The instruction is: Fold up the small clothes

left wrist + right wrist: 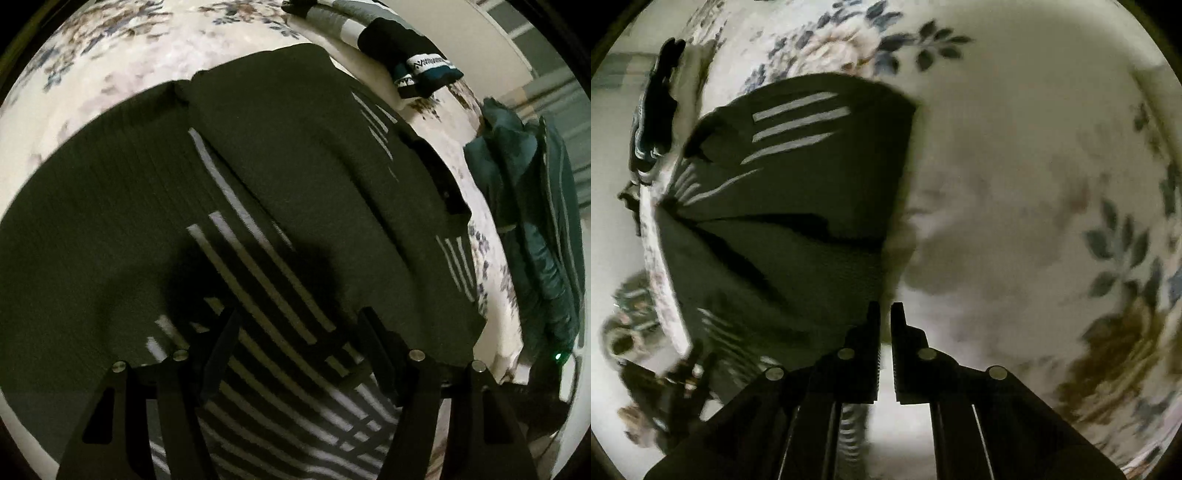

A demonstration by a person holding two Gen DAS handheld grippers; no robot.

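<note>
- In the left wrist view, a dark green shirt (288, 192) with pale stripes is lying spread over a flowered bedsheet (110, 48), filling the frame from 9 o'clock to 3 o'clock.
- One side of the shirt is lying folded over the middle, its edge running from 11 o'clock down towards 5 o'clock.
- The left gripper (299, 332) is hanging at 6 o'clock with its fingers standing well apart over the striped part, nothing pinched between them.
- A folded black garment (402, 48) is sitting at 1 o'clock, and a teal cloth (532, 206) is lying at 3 o'clock by the bed's edge.
- In the right wrist view, the shirt (798, 206) is lying at 9 to 10 o'clock on the bedsheet (1034, 166).
- The right gripper (885, 314) is pointing down at 6 o'clock, its fingers drawn together at the shirt's near edge; whether cloth is caught between them I cannot tell.
</note>
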